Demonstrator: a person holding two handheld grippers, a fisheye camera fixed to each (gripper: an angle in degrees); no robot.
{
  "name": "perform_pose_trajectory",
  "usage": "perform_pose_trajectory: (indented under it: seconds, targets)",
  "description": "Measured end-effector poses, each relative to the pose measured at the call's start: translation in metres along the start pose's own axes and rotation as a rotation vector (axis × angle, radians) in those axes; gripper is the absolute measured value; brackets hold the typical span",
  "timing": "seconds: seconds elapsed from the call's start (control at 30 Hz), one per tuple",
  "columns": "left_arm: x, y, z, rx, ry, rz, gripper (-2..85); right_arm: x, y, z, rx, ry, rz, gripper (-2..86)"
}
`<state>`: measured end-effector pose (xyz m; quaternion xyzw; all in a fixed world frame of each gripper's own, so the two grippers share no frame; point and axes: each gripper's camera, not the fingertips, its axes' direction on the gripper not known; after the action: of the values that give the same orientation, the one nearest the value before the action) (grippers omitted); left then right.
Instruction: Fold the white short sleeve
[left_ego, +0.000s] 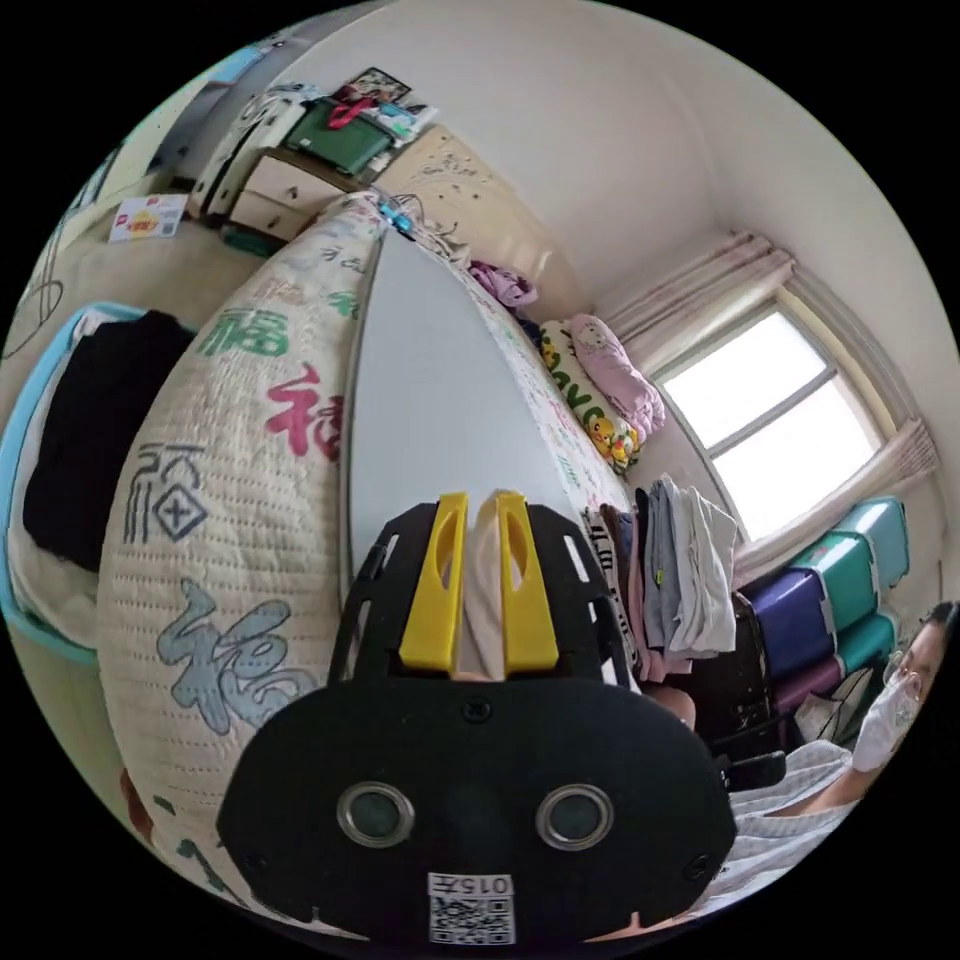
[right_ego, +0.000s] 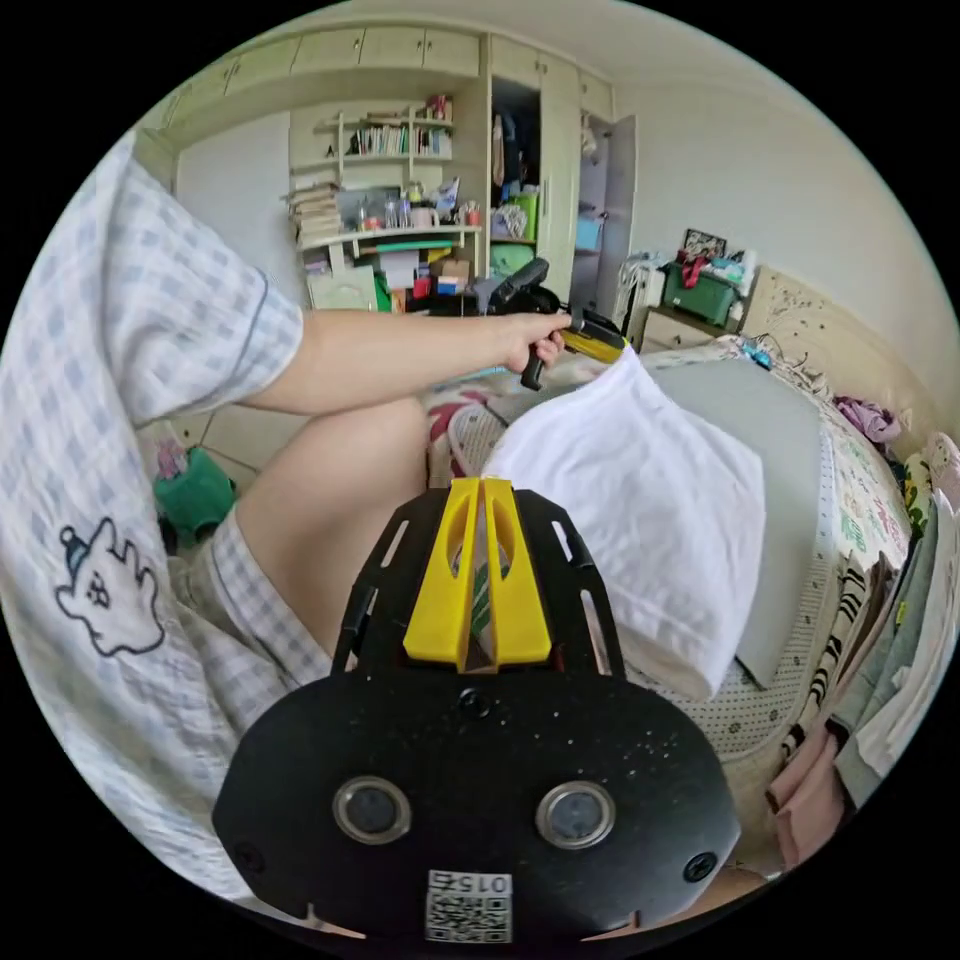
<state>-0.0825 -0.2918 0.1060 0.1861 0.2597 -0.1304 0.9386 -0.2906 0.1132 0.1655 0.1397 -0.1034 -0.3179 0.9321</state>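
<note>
Holding the white short sleeve (right_ego: 640, 500) lifted above the grey board (right_ego: 770, 440) on the bed, left gripper (right_ego: 600, 345) clamping its far corner, right gripper (right_ego: 482, 570) pinching cloth nearer, seemingly mid-fold, needing next an even lowering onto the board.

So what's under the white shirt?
The white shirt hangs lifted, the left gripper pinching a top corner. Under it lies a grey board on the patterned bedspread. Whatever part of the board sits behind the cloth is hidden.
</note>
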Motion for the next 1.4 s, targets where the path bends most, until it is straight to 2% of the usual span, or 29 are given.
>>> perform_pose_trajectory:
  seconds: [0.07,0.13,0.2,0.23,0.37,0.57,0.67,0.73,0.83,0.9,0.97,1.07,1.17,1.33,1.4]
  targets:
    - [-0.008,-0.007,-0.012,0.011,0.071,-0.016,7.9,-0.006,-0.003,0.015,-0.026,-0.005,0.003,-0.2]
    - [-0.001,-0.014,-0.024,0.024,-0.008,0.027,8.3,-0.011,-0.007,0.027,-0.045,-0.017,0.013,-0.2]
    - [0.008,-0.013,-0.031,0.03,-0.179,0.081,8.7,-0.015,-0.012,0.044,-0.073,-0.013,0.039,-0.2]
    - [0.007,-0.013,-0.03,0.028,-0.183,0.085,8.8,-0.015,-0.014,0.048,-0.079,-0.016,0.044,-0.2]
    - [0.007,-0.019,-0.008,-0.07,-0.028,0.09,9.3,-0.021,-0.027,0.07,-0.101,-0.019,0.056,-0.2]
    - [0.031,-0.025,0.039,-0.256,-0.202,0.207,7.9,-0.043,-0.059,0.073,-0.112,0.062,-0.087,-0.3]
    - [0.036,-0.029,0.045,-0.268,-0.251,0.228,6.5,-0.041,-0.075,0.052,-0.056,-0.009,-0.105,-0.2]
    - [0.035,-0.032,0.045,-0.27,-0.245,0.201,6.4,-0.024,-0.08,0.037,-0.006,-0.044,-0.071,0.7]
    - [0.034,-0.034,0.041,-0.248,-0.234,0.182,6.3,0.026,-0.077,0.022,0.023,0.076,0.041,4.5]
    - [0.036,-0.035,0.039,-0.243,-0.231,0.188,6.3,0.078,-0.068,0.027,-0.08,0.242,0.175,5.3]
    - [0.036,-0.035,0.04,-0.252,-0.237,0.196,6.3,0.112,-0.059,0.034,-0.154,0.3,0.254,5.7]
    - [0.036,-0.034,0.047,-0.289,-0.25,0.227,5.8,0.146,-0.048,0.055,-0.262,0.25,0.307,4.8]
    - [0.039,-0.034,0.048,-0.292,-0.26,0.252,3.7,0.167,-0.046,0.072,-0.357,0.245,0.366,0.2]
    - [0.041,-0.037,0.035,-0.248,-0.209,0.234,3.8,0.197,-0.057,0.06,-0.345,0.199,0.46,-0.8]
    - [0.036,-0.04,0.023,-0.21,-0.151,0.198,5.8,0.214,-0.066,0.036,-0.262,0.159,0.467,-0.7]
